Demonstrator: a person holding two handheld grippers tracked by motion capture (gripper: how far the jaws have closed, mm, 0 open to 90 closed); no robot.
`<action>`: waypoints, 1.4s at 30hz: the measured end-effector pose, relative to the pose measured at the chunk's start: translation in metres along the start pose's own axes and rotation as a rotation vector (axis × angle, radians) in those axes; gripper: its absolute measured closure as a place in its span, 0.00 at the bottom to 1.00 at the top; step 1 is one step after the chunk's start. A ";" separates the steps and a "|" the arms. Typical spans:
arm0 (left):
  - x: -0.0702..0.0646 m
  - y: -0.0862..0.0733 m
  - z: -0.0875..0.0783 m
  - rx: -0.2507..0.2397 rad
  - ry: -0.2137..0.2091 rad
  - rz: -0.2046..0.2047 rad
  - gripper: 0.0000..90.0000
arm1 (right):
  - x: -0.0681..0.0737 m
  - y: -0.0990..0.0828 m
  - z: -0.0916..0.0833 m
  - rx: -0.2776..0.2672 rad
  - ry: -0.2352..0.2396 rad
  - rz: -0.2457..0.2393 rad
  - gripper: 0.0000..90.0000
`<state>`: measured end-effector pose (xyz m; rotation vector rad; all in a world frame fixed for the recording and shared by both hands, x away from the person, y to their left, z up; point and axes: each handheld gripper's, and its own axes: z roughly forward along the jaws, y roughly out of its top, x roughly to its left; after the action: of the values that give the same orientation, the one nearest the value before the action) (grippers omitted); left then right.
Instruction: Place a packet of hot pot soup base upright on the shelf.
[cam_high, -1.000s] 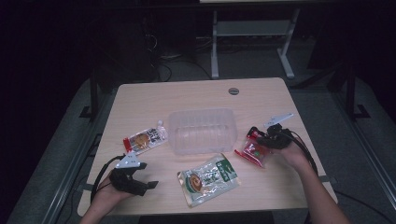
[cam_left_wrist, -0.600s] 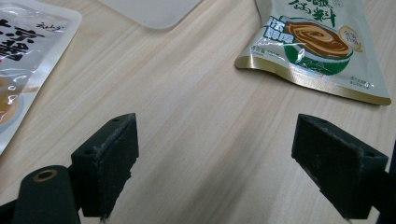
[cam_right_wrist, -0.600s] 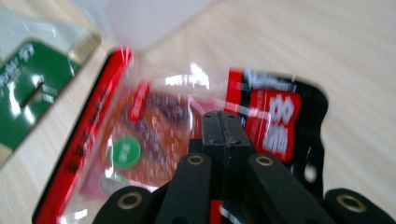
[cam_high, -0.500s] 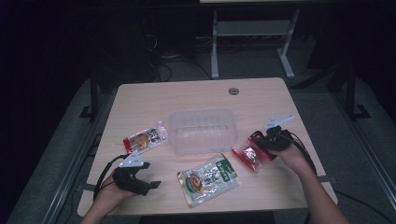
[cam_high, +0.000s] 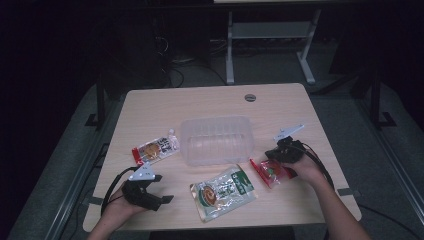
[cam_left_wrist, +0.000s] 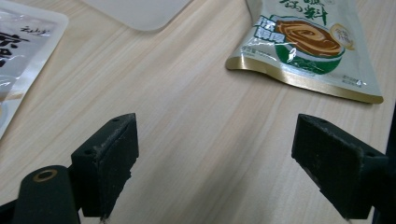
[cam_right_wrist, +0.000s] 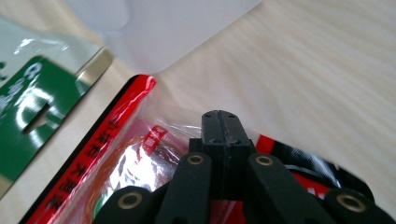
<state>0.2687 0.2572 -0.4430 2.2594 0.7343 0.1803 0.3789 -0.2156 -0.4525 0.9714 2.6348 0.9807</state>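
Note:
My right gripper (cam_high: 274, 156) is at the right of the table, shut on the clear edge of a red snack packet (cam_high: 270, 172). In the right gripper view its jaws (cam_right_wrist: 219, 122) press together on that red packet (cam_right_wrist: 116, 158). At the front left my left gripper (cam_high: 165, 189) lies low over the wood, open with nothing between its jaws (cam_left_wrist: 215, 172). A green and white soup packet (cam_high: 223, 191) lies flat at the front middle, ahead and right of the left jaws (cam_left_wrist: 308, 42).
A clear plastic container (cam_high: 216, 140) stands in the middle of the table (cam_high: 280, 105). A white and orange packet (cam_high: 155, 149) lies to its left. A round grommet (cam_high: 250, 97) sits near the far edge. Dark floor and a stand's legs lie beyond.
The right gripper and the red packet have shifted slightly toward the front edge. The left gripper has stayed where it was.

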 end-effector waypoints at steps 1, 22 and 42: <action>-0.001 0.000 0.000 0.000 -0.003 0.003 0.16 | 0.000 0.000 0.000 0.000 0.000 0.000 1.00; -0.022 0.026 0.003 -0.088 -0.066 -0.002 0.40 | 0.018 -0.019 -0.048 -0.081 -0.039 0.065 0.90; -0.063 0.105 0.061 -0.045 -0.208 0.146 1.00 | 0.015 -0.071 -0.087 -0.107 -0.108 0.247 0.41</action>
<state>0.2843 0.1254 -0.4086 2.2478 0.4520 0.0296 0.2994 -0.2925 -0.4292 1.3067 2.3886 1.0749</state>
